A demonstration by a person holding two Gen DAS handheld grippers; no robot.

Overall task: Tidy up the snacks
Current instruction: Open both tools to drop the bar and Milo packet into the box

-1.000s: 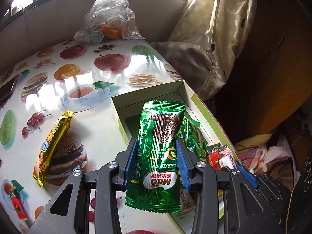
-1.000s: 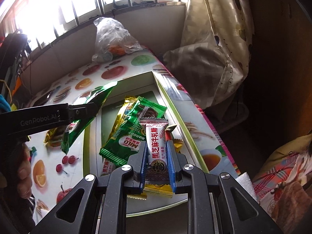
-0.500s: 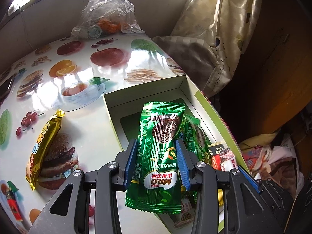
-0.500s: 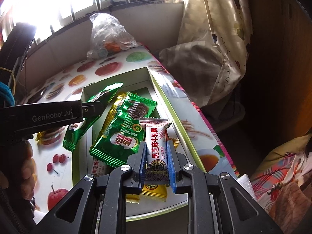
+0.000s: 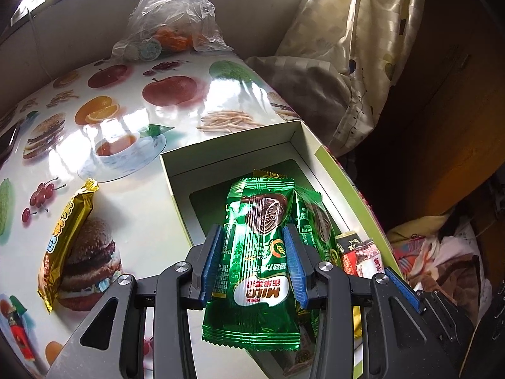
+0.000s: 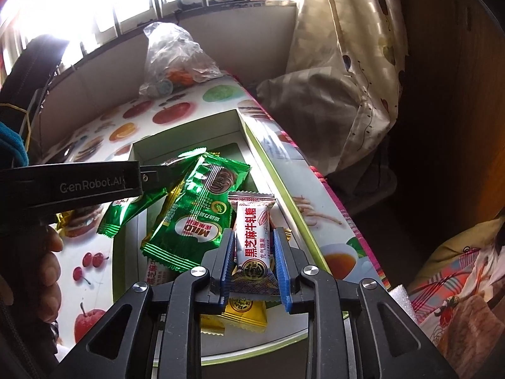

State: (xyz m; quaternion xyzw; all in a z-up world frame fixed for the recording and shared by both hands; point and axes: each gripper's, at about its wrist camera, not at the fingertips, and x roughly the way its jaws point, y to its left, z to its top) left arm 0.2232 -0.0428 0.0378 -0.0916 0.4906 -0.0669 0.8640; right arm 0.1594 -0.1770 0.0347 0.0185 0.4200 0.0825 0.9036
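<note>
My left gripper (image 5: pixel 254 262) is clamped on a crinkly green foil Milo pack (image 5: pixel 257 252), holding it over the open cardboard box (image 5: pixel 202 158). My right gripper (image 6: pixel 254 259) is just opening – the white sesame nougat candy (image 6: pixel 254 240) sits between its ribbed blue pads, right pad clear of the wrapper, above the glossy packs in the box. A gold wrapper (image 5: pixel 64 237) lies on the table left of my left gripper.

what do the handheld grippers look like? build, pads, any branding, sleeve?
Both the left gripper and the right gripper are black plastic linkages with silver pivot bolts and ribbed blue pads. White "GenRobot.AI" lettering runs along the left one's side. A blue sleeve edge shows.
</note>
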